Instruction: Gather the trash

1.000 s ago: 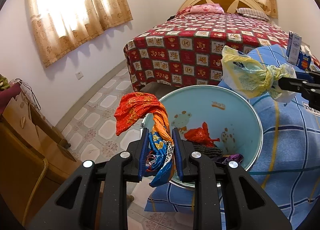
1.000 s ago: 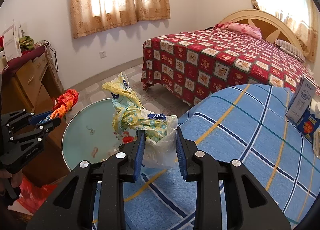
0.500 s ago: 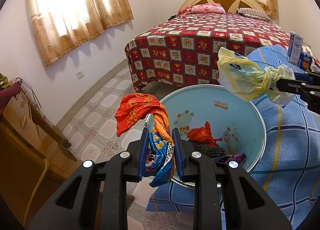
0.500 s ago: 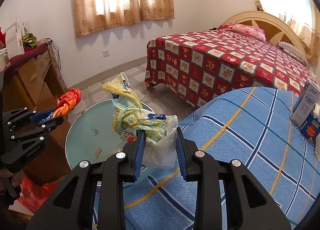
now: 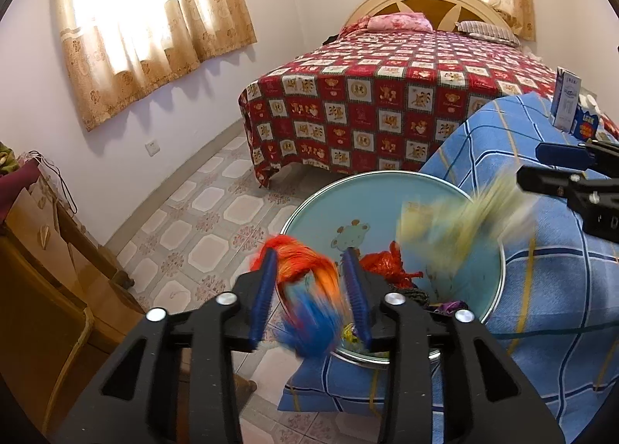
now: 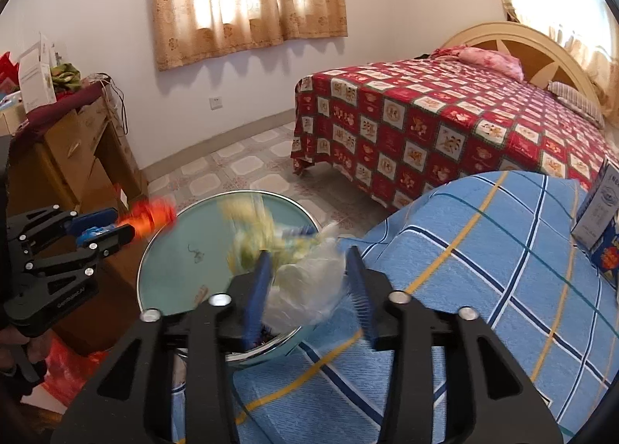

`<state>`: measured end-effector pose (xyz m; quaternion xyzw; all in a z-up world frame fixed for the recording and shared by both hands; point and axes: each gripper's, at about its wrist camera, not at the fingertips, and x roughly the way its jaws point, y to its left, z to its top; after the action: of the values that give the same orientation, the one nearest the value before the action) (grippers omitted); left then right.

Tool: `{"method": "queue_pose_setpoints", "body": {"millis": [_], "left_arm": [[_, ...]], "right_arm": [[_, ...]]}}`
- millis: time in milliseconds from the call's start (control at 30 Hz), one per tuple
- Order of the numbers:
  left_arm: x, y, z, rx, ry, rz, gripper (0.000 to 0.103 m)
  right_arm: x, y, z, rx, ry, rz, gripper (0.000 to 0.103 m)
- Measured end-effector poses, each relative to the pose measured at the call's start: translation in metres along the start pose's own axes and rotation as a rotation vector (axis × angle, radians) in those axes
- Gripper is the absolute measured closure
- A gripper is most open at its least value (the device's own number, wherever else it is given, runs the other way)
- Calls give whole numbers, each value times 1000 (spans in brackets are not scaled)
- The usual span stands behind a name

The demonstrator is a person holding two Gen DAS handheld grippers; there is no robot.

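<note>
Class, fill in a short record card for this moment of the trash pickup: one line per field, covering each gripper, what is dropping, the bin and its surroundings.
left gripper: jaws apart, nothing clamped
orange and blue wrapper: blurred, loose between the left fingers, at the bin's near rim
right gripper: jaws apart, nothing clamped
yellow plastic bag: blurred, loose above the bin
bin: light blue, round, cartoon print inside
already in bin: red wrapper, dark scraps
beside bin: blue checked cloth
background: bed with red patterned cover

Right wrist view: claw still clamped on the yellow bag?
No. The right claw stands open, and the yellow bag is a motion blur over the bin.
</note>
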<state>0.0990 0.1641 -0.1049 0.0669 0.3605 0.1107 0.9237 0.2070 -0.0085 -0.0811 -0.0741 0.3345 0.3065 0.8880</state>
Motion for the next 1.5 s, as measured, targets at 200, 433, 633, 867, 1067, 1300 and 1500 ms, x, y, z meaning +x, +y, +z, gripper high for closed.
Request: {"method": "queue_pose_setpoints", "body": {"millis": [200, 433, 633, 867, 1067, 1300, 1500], "left_arm": [[-8, -1, 2, -13, -26, 1, 32], [-25, -8, 7, -18, -74, -12, 19], [-44, -12, 11, -26, -126, -9, 14], [-66, -7, 18, -50, -180, -4, 9], [-73, -4, 22, -58, -198, -4, 9], [-78, -1, 24, -65, -211, 1, 7], [-78, 0, 24, -66, -210, 2, 6]], "right_arm": [[-6, 3, 0, 0, -17, -12, 34], [-37, 3, -7, 0, -71, -50, 27], [-60, -4, -10, 15, -111, -74, 26], [-85, -9, -11, 25, -165, -103, 24], [-97, -14, -11, 29, -184, -112, 23], [-104, -12, -11, 31, -200, -117, 23], [-106, -12, -10, 30, -204, -118, 22]]}}
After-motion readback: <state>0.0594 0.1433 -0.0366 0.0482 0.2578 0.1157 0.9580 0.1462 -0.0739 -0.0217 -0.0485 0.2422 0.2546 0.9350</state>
